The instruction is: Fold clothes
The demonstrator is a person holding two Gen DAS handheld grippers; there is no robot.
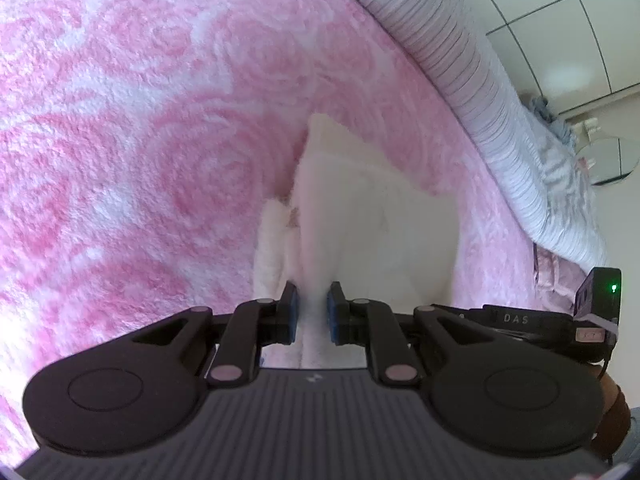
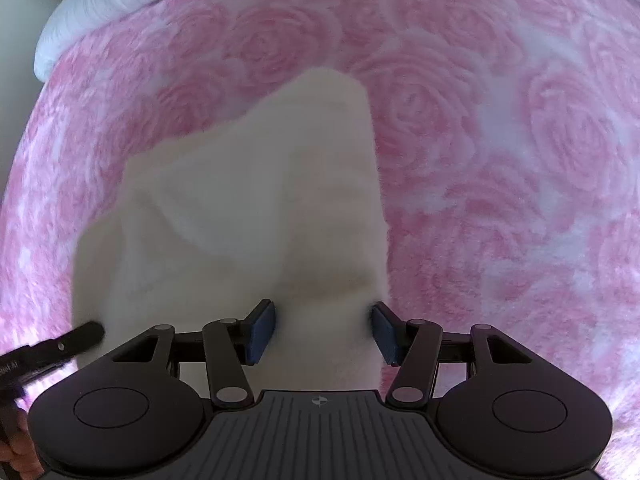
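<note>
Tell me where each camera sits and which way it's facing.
Left wrist: on the left hand-held gripper, looking down its fingers at a white garment pinched between them; an arm shows at lower right.
Right wrist: on the right hand-held gripper, pointing steeply down at the garment; a hand shows at lower left.
Shared: the garment and pink rose blanket.

Pink fleece blanket with a rose pattern spread across the bed, white ribbed bedding along its far edge, pale tiled floor beyond, round mirror standing near the wall
</note>
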